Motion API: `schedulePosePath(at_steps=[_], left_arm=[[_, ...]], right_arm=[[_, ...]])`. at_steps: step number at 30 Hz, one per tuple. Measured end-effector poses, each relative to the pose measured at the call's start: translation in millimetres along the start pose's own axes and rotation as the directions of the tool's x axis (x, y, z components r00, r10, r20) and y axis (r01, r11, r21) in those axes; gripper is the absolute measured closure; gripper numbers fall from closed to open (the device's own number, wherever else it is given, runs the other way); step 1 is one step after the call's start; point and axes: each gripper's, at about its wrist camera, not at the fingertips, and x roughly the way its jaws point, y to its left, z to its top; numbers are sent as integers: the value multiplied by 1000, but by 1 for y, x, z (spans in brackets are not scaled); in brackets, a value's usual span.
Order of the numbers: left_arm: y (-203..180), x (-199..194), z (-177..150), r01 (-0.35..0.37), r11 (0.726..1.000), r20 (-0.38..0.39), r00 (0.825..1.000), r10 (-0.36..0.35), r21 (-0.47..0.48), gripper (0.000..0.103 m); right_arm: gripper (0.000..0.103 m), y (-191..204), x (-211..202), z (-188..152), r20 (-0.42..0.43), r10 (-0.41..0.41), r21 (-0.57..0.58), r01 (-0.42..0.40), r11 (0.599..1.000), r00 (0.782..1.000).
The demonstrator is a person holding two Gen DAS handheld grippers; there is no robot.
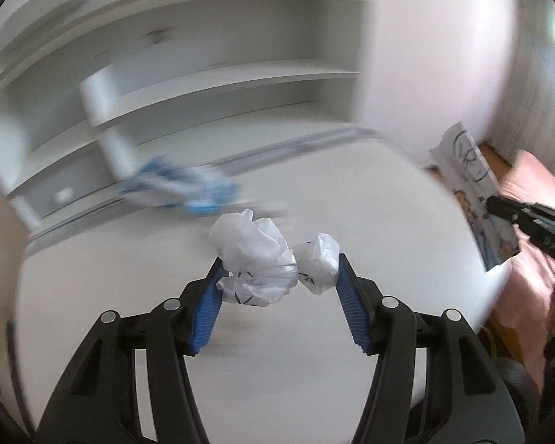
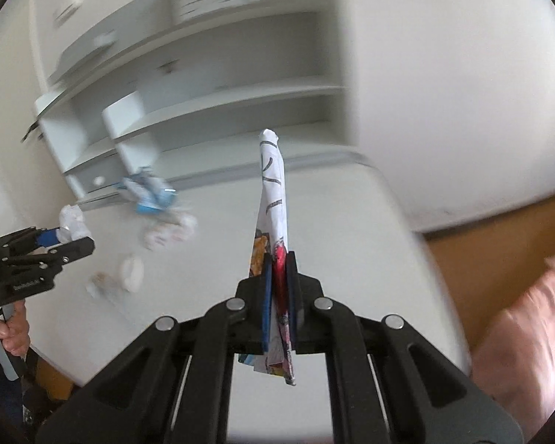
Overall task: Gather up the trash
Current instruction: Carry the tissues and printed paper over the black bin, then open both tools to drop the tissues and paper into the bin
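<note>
My left gripper (image 1: 279, 267) is shut on a crumpled white plastic bag (image 1: 257, 255) and holds it above the white table (image 1: 314, 362). It also shows at the left of the right wrist view (image 2: 68, 238), with the bag (image 2: 72, 220) between its blue pads. My right gripper (image 2: 279, 259) is shut on a folded printed wrapper (image 2: 273, 192) that stands on edge between its jaws. That wrapper (image 1: 473, 192) and the right gripper's fingertips (image 1: 499, 209) show at the right of the left wrist view. A blue and white wrapper (image 2: 148, 192) lies at the table's back.
More crumpled scraps (image 2: 170, 231) and a white wad (image 2: 131, 272) lie on the table's left part. White shelves (image 2: 222, 103) stand behind the table. A pink cushion (image 2: 529, 318) and a wooden floor (image 2: 492, 229) are at the right.
</note>
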Motion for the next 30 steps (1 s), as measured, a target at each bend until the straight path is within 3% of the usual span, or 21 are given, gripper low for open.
schedulePosePath(at_steps=[3, 5, 7, 8, 10, 13, 15, 20, 24, 26, 30], left_arm=[[-82, 1, -2, 135, 989, -5, 991, -135, 64, 46], [-135, 5, -6, 227, 970, -28, 974, -226, 91, 46], [-192, 9, -13, 330, 936, -71, 944, -323, 121, 46], [-231, 12, -21, 388, 910, -103, 921, -376, 144, 46], [-278, 15, -31, 456, 871, -148, 888, -434, 181, 46], [-351, 29, -54, 558, 804, -255, 823, -507, 205, 46], [-394, 47, -73, 609, 768, -350, 776, -525, 197, 46], [-455, 92, -115, 642, 746, -502, 711, -492, 178, 46], [-477, 119, -134, 630, 757, -553, 698, -455, 172, 46], [-484, 126, -140, 642, 755, -587, 664, -463, 130, 46], [-496, 134, -143, 632, 762, -602, 666, -441, 140, 45]], right_arm=[[96, -70, -50, -34, 7, -93, 91, 92, 992, 996], [96, -110, -78, -61, -1, -143, 149, 141, 979, 990], [96, -157, -110, -95, -21, -212, 217, 211, 953, 977], [96, -172, -121, -107, -30, -233, 239, 233, 943, 972], [96, -214, -144, -143, -70, -281, 307, 288, 907, 957], [96, -261, -162, -192, -138, -317, 378, 345, 859, 938], [96, -280, -163, -215, -175, -319, 408, 364, 837, 931], [96, -320, -148, -274, -274, -274, 462, 376, 803, 922], [96, -328, -129, -294, -309, -242, 492, 373, 787, 919], [96, -333, -124, -302, -321, -229, 502, 370, 782, 919], [96, -337, -117, -310, -338, -220, 513, 375, 772, 915]])
